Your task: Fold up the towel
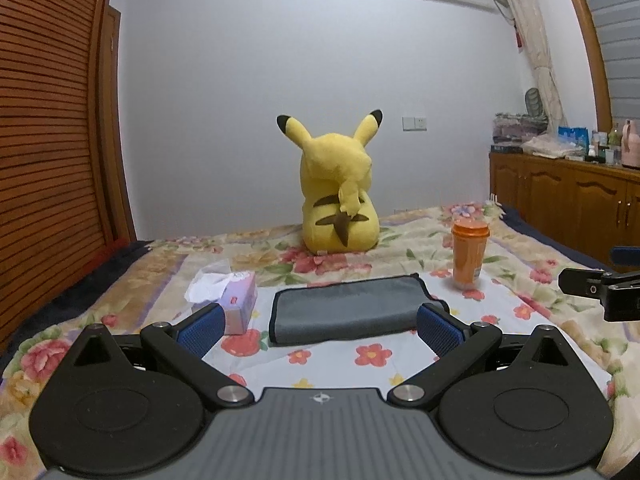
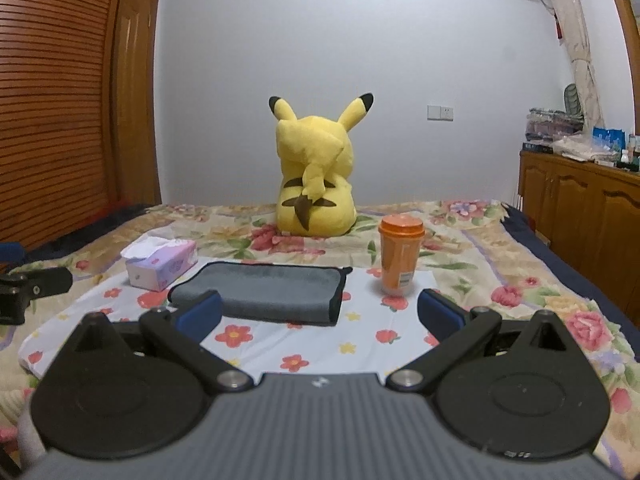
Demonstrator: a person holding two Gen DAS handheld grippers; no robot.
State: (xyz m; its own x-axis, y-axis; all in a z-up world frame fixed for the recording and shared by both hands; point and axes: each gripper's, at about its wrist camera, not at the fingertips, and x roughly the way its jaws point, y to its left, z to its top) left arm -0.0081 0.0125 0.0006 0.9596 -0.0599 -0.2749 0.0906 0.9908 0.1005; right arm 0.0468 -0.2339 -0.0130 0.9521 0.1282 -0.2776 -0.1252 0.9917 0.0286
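Observation:
A grey towel [image 1: 348, 308] with a dark hem lies folded in a flat rectangle on the flowered bedspread [image 1: 360, 360], just beyond my left gripper [image 1: 320, 330]. The left gripper is open and empty, held in front of the towel's near edge. In the right wrist view the same towel [image 2: 264, 290] lies ahead and left of centre. My right gripper [image 2: 320, 316] is open and empty, its left finger [image 2: 200, 314] in front of the towel's near edge. Each gripper shows at the side edge of the other's view.
A purple tissue box [image 1: 236, 300] sits left of the towel. An orange lidded cup [image 1: 469, 254] stands to its right. A yellow Pikachu plush [image 1: 340, 200] sits behind. A wooden cabinet [image 1: 568, 196] runs along the right, a slatted wooden door [image 1: 48, 140] on the left.

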